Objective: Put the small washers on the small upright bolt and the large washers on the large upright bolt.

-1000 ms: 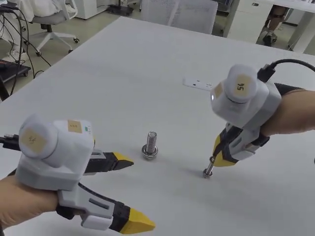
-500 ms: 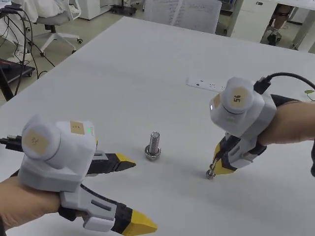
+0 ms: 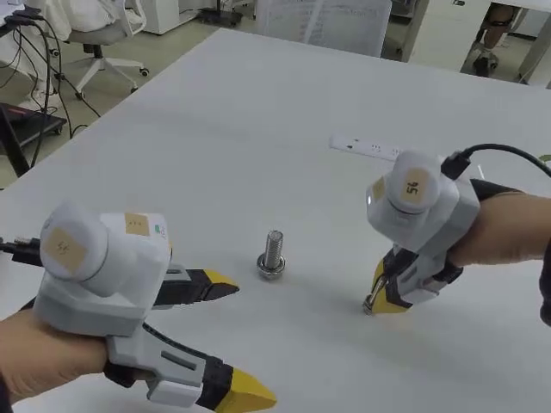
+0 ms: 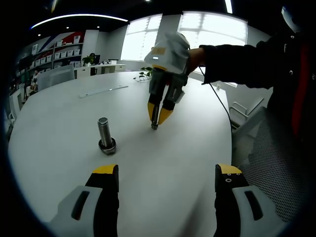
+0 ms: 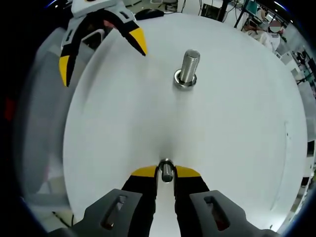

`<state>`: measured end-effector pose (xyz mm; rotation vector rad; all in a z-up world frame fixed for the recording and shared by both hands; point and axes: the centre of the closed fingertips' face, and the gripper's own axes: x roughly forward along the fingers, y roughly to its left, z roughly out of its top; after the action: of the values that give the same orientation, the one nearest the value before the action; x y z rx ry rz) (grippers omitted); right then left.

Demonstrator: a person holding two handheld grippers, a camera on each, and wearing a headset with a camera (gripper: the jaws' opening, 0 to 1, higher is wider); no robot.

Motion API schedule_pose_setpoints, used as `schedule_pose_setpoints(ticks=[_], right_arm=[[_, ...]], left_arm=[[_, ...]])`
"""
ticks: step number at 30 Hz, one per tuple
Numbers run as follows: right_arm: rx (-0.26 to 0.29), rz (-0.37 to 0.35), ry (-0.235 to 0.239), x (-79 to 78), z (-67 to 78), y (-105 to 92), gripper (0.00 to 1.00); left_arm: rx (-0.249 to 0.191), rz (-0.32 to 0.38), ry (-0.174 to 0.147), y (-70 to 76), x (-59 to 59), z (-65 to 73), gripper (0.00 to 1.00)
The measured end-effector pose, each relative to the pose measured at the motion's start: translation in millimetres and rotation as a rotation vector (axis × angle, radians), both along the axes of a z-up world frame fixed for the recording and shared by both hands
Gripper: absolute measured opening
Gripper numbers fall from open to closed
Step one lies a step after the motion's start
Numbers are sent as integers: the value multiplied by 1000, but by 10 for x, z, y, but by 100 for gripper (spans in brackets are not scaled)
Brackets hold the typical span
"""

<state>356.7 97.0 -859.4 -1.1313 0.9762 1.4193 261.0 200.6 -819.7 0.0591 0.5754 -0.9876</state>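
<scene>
r tongs [image 3: 387, 301] shut tight on the small bolt [image 3: 368, 304], holding it upright on the surface [image 3: 241, 129], well apart from the lg bolt [image 3: 273, 251]. l tongs [image 3: 234, 340] wide open, empty, near lg bolt. lg bolt stands upright w/ what looks like washers [image 3: 270, 269] round its base, so lg side prob. done or close. can't tell if any sit on the small bolt, so that's likely what's left.

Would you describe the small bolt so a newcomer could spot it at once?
On the white table, look right of the large upright bolt mid-table. The small bolt is the thin one pinched between the yellow tips of the right tool.
</scene>
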Motion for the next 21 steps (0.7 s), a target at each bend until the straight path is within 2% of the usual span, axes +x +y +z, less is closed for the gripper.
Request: schedule_pose_setpoints(ticks=[13, 21], right_arm=[[22, -4, -1, 17, -6, 39, 14], [27, -15, -4, 9, 2, 37, 19]], left_arm=[[1, 4, 1, 3, 6, -6, 79], [0, 3, 2, -6, 0, -6, 79]])
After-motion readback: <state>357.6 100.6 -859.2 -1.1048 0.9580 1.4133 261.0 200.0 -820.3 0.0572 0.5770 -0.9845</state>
